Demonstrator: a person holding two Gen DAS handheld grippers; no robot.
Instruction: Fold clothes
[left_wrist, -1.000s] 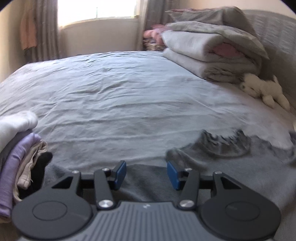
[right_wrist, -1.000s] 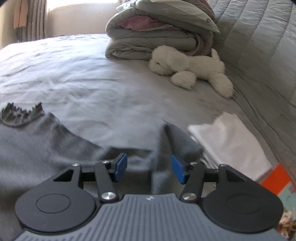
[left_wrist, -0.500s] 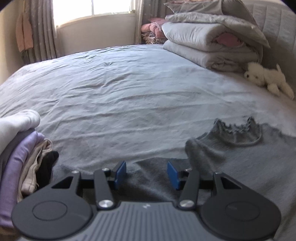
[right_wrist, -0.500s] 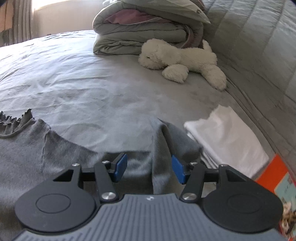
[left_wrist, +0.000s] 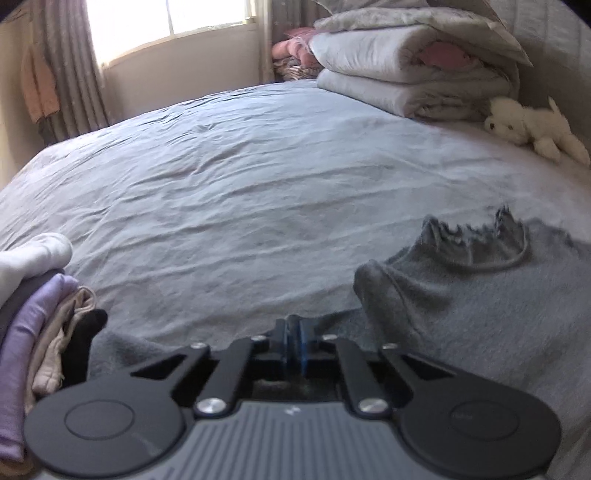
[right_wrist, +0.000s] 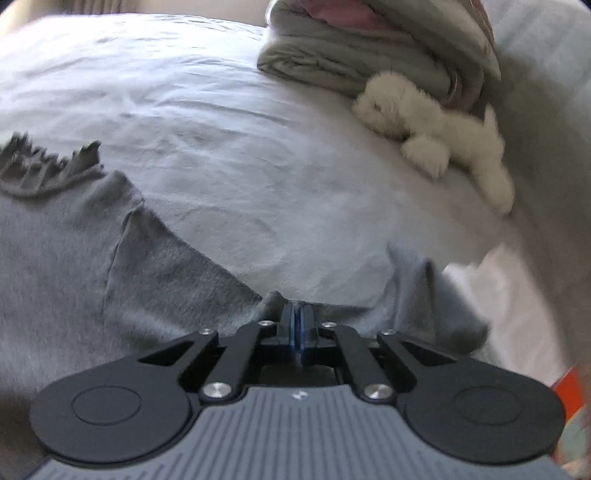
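Observation:
A grey sweater (left_wrist: 480, 295) with a frilled collar (left_wrist: 476, 240) lies spread on the bed, front side up. In the left wrist view my left gripper (left_wrist: 293, 325) sits at the edge of its left sleeve, jaws closing, blue pads pressed together on a pinch of the grey fabric. In the right wrist view the sweater (right_wrist: 55, 240) fills the left half. My right gripper (right_wrist: 297, 310) is at the right sleeve, jaws closing, pads together with a small bunch of fabric raised at their tips. The sleeve end (right_wrist: 424, 295) lies bent to the right of it.
A pile of folded clothes (left_wrist: 26, 314) stands at the left edge. Folded bedding (left_wrist: 406, 74) and a white plush dog (right_wrist: 436, 125) lie by the headboard. A folded white cloth (right_wrist: 491, 273) lies right of the sleeve, and something orange (right_wrist: 569, 380) beyond it.
Both grippers went from open to shut, each pinching a sweater sleeve. The right gripper shifted and rolled, so its view now tilts; the left one barely moved.

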